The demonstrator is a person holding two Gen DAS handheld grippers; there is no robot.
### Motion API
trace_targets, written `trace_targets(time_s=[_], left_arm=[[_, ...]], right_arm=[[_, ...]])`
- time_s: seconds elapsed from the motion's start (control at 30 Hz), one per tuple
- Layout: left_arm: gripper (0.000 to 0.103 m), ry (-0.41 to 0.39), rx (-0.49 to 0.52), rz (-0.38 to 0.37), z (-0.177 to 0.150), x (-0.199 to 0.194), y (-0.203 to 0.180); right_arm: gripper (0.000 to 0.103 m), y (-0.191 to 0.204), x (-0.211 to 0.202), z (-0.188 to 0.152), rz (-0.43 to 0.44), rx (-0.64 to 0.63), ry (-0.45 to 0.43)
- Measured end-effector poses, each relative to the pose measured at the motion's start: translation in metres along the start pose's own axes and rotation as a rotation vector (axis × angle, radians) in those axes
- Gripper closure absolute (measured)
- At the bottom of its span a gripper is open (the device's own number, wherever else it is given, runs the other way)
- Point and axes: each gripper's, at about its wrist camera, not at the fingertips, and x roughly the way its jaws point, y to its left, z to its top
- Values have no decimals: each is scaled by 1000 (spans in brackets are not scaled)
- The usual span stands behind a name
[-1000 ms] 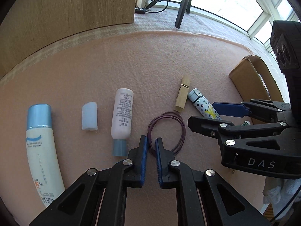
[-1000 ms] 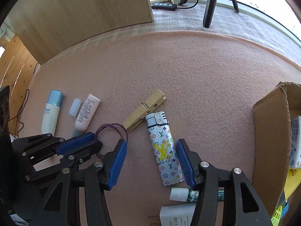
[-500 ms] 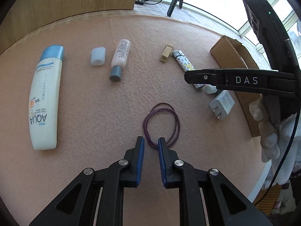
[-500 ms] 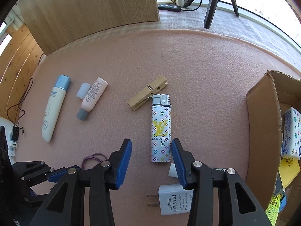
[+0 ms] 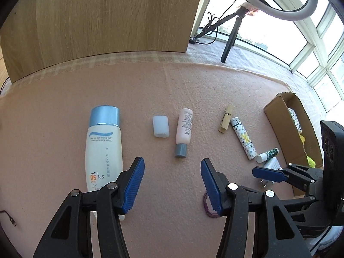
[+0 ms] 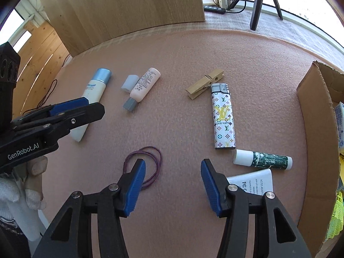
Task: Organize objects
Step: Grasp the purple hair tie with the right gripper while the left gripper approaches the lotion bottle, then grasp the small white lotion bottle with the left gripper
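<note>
right wrist view: right gripper (image 6: 172, 182) jaws spread wide, holding nothing, above the pink mat (image 6: 193, 53). purple hair tie (image 6: 143, 166) lies flat just ahead of its left fingertip, partly under it. white charger (image 6: 253, 181) sits just beside the right fingertip, green lip balm (image 6: 263, 159) right beyond it. patterned lighter (image 6: 223, 116) further ahead and slightly right, wooden clothespin (image 6: 205, 83) touching its far end. cardboard box (image 6: 316, 139) at far right. left gripper (image 6: 68, 107) comes in from the left, over the sunscreen bottle (image 6: 92, 99).

left wrist view: left gripper (image 5: 172, 180) also wide open, empty. sunscreen bottle (image 5: 104, 150) runs alongside and under the left finger. hair tie (image 5: 207, 204) mostly hidden behind the right finger. ahead between the fingers: small pink bottle (image 5: 183, 129) with grey cap toward the tool, loose translucent cap (image 5: 160, 126) just left of it. lighter (image 5: 243, 137) and clothespin (image 5: 225, 121) ahead right, box (image 5: 288, 129) beyond them.
</note>
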Motion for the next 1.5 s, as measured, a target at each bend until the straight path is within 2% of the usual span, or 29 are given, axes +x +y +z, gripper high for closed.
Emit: trace_targets(time_s=[0.1, 0.2, 0.27, 0.33, 0.53, 0.7, 0.77, 0.87, 1.0, 1.07, 1.13, 1.5], left_arm=[[47, 6, -3, -11, 12, 10, -1], [52, 8, 34, -7, 20, 18, -9], [66, 13, 60, 2, 24, 26, -17], [71, 23, 75, -6, 28, 33, -22], [71, 59, 99, 3, 39, 53, -32], [71, 82, 129, 8, 47, 64, -39], [71, 89, 136, 6, 48, 67, -40], [71, 104, 143, 10, 47, 70, -41], [71, 123, 150, 13, 46, 77, -44], [80, 118, 155, 26, 46, 78, -46], [82, 116, 144, 23, 46, 78, -44], [82, 89, 70, -17, 32, 59, -33]], right_arm=[[53, 3, 9, -2, -15, -7, 15], [53, 10, 12, -2, -40, -31, 4], [53, 13, 14, -3, -45, -42, 3], [53, 16, 15, -3, -61, -56, -3], [53, 27, 20, -7, -123, -127, -12], [54, 39, 23, -11, -198, -236, -14], [56, 39, 23, -11, -191, -247, -14], [63, 37, 22, -10, -185, -253, -14], [85, 36, 21, -9, -176, -257, -10], [92, 35, 21, -8, -177, -256, -9], [98, 32, 20, -7, -175, -246, -11], [100, 12, 4, -15, -146, -157, -44]])
